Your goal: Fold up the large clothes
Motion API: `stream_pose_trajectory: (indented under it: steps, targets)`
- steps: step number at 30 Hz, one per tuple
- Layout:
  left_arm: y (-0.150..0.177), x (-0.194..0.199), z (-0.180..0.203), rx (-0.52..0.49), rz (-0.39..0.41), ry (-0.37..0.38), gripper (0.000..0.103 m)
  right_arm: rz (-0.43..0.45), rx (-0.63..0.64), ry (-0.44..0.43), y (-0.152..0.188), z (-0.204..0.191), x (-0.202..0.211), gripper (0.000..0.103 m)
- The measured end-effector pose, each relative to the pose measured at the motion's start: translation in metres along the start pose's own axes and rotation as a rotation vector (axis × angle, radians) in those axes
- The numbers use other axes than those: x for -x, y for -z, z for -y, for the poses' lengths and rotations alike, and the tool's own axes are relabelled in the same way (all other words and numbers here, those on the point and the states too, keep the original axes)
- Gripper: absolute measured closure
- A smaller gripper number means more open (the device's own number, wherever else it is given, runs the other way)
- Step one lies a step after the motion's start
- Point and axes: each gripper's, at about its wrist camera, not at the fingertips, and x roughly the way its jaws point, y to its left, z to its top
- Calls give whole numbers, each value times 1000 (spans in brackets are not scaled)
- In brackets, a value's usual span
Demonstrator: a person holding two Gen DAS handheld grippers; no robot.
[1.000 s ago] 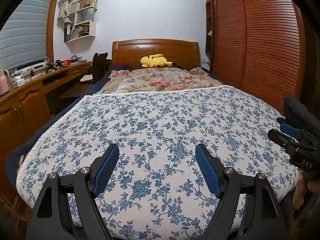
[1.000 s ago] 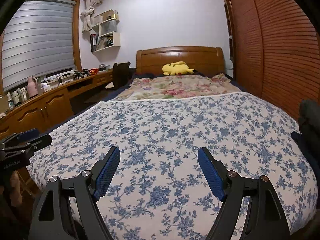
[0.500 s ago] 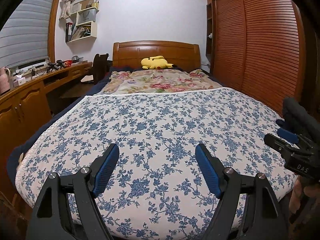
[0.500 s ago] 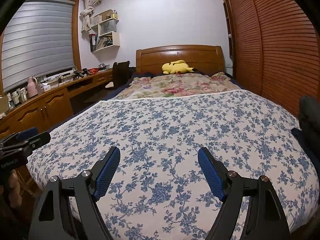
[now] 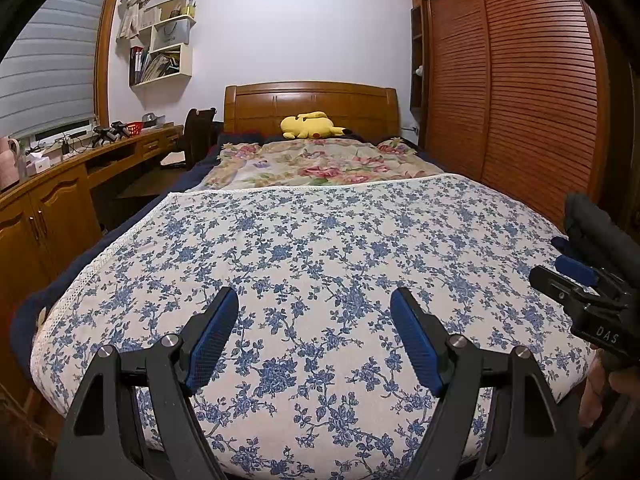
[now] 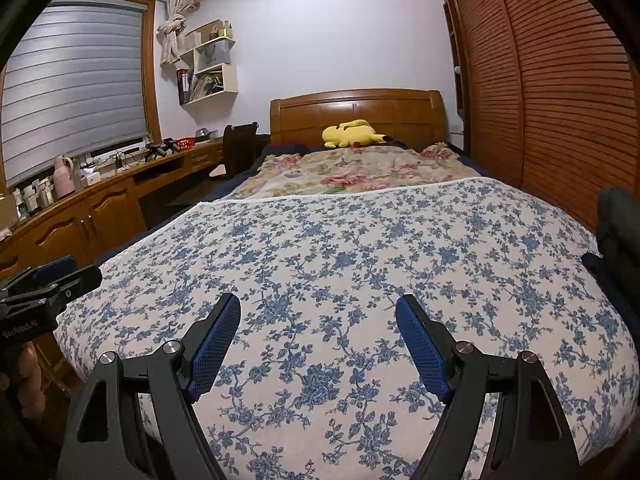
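1. My left gripper (image 5: 314, 304) hangs over the near end of the bed with its jaws spread wide — nothing is between the blue pads (image 5: 212, 340), and they touch nothing.
2. My right gripper (image 6: 318, 306) is the same: jaws wide apart, empty, held above the cloth and not on it.
3. Each gripper shows at the edge of the other's view, so the two are side by side at the foot of the bed, apart from each other.
4. The thing to fold is the blue-flowered cloth (image 5: 320, 248), white with a lace-like edge. It lies spread flat over the near part of the bed and drapes over the foot end below my grippers.
5. Beyond its far edge lies a pink-and-green floral quilt (image 5: 320, 162), bunched, reaching toward the headboard (image 5: 312, 100).
6. A yellow plush toy (image 5: 310, 126) lies at the head of the bed, well apart from the cloth.
7. On the left runs a long wooden desk (image 6: 80, 208) with small things on top, and a dark chair (image 6: 240, 148) stands at its far end beside the bed.
8. On the right, slatted wooden wardrobe doors (image 6: 560, 100) stand close along the bed's side.
9. A dark bundle (image 6: 616, 232) sits at the right edge of the bed, just beside the cloth — I cannot tell what it is.
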Motion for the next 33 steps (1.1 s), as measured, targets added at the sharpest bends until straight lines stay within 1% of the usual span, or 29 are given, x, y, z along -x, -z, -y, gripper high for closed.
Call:
stream_pose_trajectory:
  steps: [8,17,33]
  targets:
    - [0,1,0,0,2,0,24,3,-3,1,1,0,0,22]
    - [-3,5,3,-5,24,-1,24,3,-4,2,0,0,0,22]
    - [-5,6,4,-7,27,1,24,8,-8,3,-1,-2,0,22]
